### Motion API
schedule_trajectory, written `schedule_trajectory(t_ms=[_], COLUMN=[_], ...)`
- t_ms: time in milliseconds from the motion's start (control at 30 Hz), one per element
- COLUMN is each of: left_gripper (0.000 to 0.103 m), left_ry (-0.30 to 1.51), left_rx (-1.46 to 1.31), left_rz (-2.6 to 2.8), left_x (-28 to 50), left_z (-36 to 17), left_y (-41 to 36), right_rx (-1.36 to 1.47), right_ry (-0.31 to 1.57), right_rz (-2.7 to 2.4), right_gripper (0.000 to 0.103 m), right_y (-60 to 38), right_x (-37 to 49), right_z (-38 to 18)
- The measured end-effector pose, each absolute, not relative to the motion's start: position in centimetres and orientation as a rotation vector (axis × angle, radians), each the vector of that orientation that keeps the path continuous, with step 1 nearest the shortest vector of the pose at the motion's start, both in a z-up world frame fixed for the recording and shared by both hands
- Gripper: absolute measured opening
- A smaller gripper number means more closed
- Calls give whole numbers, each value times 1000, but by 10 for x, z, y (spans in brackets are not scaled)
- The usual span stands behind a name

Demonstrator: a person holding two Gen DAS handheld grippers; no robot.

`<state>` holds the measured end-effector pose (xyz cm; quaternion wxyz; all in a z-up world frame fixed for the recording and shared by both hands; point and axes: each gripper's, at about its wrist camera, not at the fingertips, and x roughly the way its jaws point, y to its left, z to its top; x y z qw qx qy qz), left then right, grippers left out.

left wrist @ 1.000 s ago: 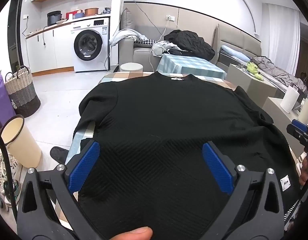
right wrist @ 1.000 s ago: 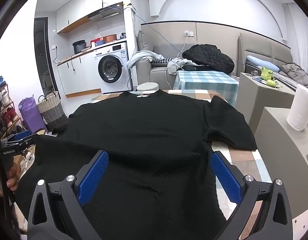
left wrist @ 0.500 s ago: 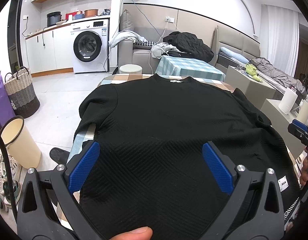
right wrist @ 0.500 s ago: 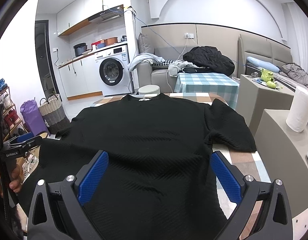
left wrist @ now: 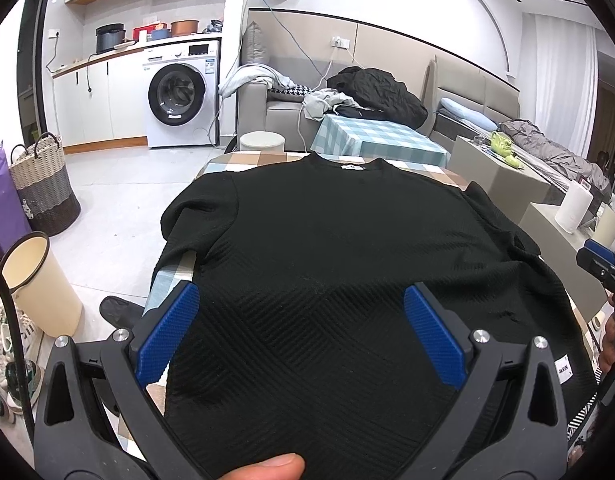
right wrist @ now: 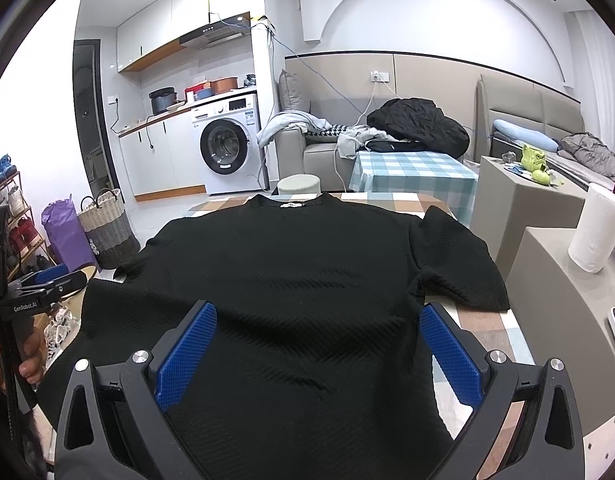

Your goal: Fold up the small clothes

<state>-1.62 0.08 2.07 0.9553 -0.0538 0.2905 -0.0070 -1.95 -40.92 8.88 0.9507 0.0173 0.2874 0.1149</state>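
Note:
A black short-sleeved knit top (left wrist: 327, 248) (right wrist: 291, 280) lies spread flat on a checked table (left wrist: 243, 162) (right wrist: 491, 324), collar at the far end and hem toward me. My left gripper (left wrist: 299, 320) hovers open over the hem's left part, its blue pads wide apart with nothing between them. Over the hem's right part my right gripper (right wrist: 317, 336) stands open the same way. Each gripper shows at the edge of the other's view: the right gripper (left wrist: 599, 260) and the left gripper (right wrist: 47, 284). A thumb (left wrist: 275, 466) shows at the bottom of the left wrist view.
A cream bin (left wrist: 35, 280) and a woven basket (left wrist: 43, 188) stand on the floor to the left. A grey counter with a paper towel roll (right wrist: 597, 232) flanks the table's right side. Beyond the table are a round stool (right wrist: 299, 186), a second checked table (right wrist: 415, 166) and a washing machine (right wrist: 225, 148).
Both grippers have drawn back and risen slightly, so more of the top and room shows. The top lies as before and both grippers stay open.

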Motion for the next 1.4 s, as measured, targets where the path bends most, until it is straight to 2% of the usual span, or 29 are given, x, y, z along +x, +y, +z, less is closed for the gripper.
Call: schedule_trajectory(t_ms=[1400], left_gripper=[102], left_ry=[636], left_rx=[-135], left_rz=[44], left_x=[6], left_z=[3], left_y=[23], right_rx=[40], right_ry=[620], right_rz=[242], right_gripper=[103], right_y=[-407], right_x=[-2], right_z=[89])
